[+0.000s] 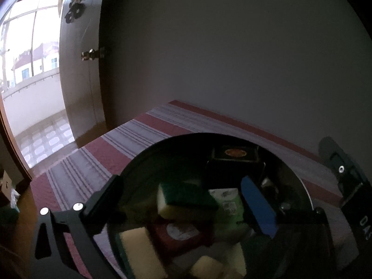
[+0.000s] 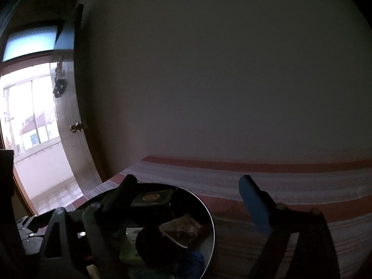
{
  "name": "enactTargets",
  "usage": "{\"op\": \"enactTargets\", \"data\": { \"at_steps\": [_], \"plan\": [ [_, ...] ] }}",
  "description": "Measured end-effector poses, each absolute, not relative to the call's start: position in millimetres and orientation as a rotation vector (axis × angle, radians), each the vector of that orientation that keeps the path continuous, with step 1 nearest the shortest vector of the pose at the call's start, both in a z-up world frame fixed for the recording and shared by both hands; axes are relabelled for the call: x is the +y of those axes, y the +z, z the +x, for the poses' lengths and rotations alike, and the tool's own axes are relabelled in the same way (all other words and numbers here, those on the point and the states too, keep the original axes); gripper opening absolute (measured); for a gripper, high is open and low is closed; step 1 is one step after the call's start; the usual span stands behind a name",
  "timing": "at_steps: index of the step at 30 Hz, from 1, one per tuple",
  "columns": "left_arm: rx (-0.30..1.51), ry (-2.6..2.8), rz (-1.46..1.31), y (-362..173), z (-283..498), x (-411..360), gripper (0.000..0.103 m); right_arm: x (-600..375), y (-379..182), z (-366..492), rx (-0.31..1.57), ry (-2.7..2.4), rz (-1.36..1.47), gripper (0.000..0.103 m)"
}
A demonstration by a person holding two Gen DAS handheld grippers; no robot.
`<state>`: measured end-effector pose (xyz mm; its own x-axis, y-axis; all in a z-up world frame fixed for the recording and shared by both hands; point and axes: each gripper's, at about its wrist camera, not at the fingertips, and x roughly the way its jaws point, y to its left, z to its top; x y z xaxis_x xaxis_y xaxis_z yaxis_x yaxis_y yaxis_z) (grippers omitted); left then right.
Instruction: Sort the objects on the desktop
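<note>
A round dark tray with a shiny rim (image 1: 300, 181) is seen low in the middle of the left wrist picture. It is full of small things. A sponge with a green top and a yellow bottom (image 1: 186, 201) lies near the middle. A light green packet (image 1: 229, 203) is just beside it. A dark red square box with a pale round mark (image 1: 181, 234) lies lower down. A black box with a gold oval on its lid (image 1: 234, 153) sits at the far side of the tray.

The left gripper (image 1: 186, 207) is held over the tray with its fingers spread wide. Nothing is held between them. The right gripper (image 2: 188, 200) is also spread wide and holds nothing. Its black finger is over the tray and its blue finger (image 2: 254, 205) is over the cloth.

It looks like one thing is about to be picked out. To do it well, just one thing should be chosen, most likely the sponge on top. The left fingers should be put down on both of its sides and closed softly, so its neighbours are not pushed. The tray is crowded, so a slow move is best.

The tray rests on a striped cloth of red and grey bands (image 1: 130, 139). A plain pale wall (image 1: 232, 46) is seen behind it. At the upper left, a brown wooden door (image 1: 79, 69) stands open, and bright light comes in from a balcony (image 1: 32, 97).
</note>
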<state>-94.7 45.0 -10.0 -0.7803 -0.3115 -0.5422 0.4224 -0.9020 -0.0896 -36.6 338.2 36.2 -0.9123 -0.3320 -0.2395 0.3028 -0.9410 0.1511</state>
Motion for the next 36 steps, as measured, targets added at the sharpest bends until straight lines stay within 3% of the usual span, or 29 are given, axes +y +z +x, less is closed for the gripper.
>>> {"op": "enactTargets", "data": {
  "at_steps": [6, 24, 36],
  "plan": [
    [0.201, -2.644, 0.717, -4, -78, 55, 0.103, 336, 33, -25, -0.105, -2.828, 0.439, 0.099],
    [0.149, -2.71, 0.763, -8, -42, 77, 0.103, 379, 42, 46, -0.308, -3.005, 0.508, 0.1],
    [0.109, -2.736, 0.752, -5, -26, 92, 0.103, 372, 44, 80, -0.213, -3.085, 0.395, 0.1]
  ]
}}
